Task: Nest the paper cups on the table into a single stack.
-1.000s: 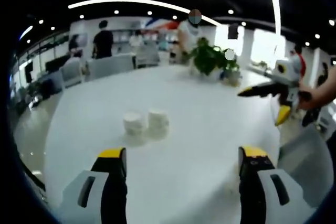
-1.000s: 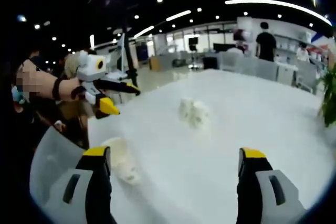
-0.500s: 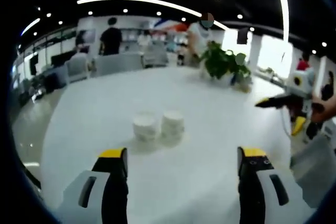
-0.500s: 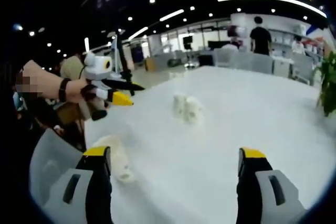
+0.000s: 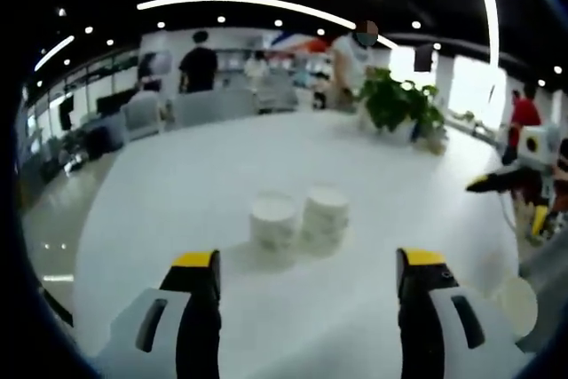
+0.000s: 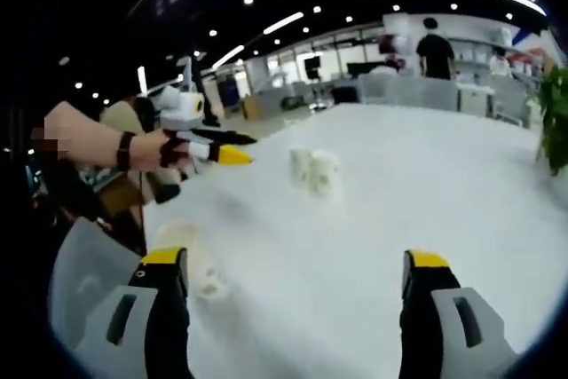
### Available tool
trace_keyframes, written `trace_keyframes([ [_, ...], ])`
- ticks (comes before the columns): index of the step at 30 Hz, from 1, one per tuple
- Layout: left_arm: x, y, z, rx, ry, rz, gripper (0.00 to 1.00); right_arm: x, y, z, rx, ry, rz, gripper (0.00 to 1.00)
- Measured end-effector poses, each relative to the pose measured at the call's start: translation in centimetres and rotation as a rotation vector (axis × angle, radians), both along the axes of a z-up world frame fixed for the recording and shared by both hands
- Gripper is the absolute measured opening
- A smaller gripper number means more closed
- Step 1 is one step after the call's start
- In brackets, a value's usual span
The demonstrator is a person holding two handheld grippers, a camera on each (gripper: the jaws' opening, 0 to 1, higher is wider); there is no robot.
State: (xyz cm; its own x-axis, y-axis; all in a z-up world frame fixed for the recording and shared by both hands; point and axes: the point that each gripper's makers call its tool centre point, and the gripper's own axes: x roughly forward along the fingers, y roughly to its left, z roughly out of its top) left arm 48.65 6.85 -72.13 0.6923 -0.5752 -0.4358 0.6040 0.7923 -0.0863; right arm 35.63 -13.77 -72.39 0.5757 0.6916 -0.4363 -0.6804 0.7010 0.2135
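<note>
In the left gripper view the left tongs (image 5: 308,277) stand wide apart at the bottom of the frame, holding nothing. 2 paper cups (image 5: 299,217) sit upside down and side by side on the white worktop (image 5: 177,193), at the centre, ahead of the tips. The right tongs (image 5: 506,185) enter at the right edge — I cannot tell their state there. A potted plant (image 5: 399,108) stands at the upper right.

In the right gripper view the right tongs (image 6: 293,277) are wide and empty; the cups (image 6: 315,170) lie above centre, and the left tongs (image 6: 222,146) held by a hand (image 6: 142,150) sit at the left — apart from the cups.
</note>
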Motion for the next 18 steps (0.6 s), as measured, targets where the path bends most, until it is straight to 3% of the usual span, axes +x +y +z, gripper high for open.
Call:
trace_keyframes([
  [9, 2.3, -0.5, -0.9, -0.015, -0.008, 0.007, 0.79, -0.3, -0.5, -0.4, 0.003, 0.022, -0.015, 0.99],
  [18, 4.2, -0.4, -1.8, 0.051, -0.031, 0.018, 0.78, -0.8, -1.9, -0.8, 0.001, 0.033, -0.035, 0.99],
])
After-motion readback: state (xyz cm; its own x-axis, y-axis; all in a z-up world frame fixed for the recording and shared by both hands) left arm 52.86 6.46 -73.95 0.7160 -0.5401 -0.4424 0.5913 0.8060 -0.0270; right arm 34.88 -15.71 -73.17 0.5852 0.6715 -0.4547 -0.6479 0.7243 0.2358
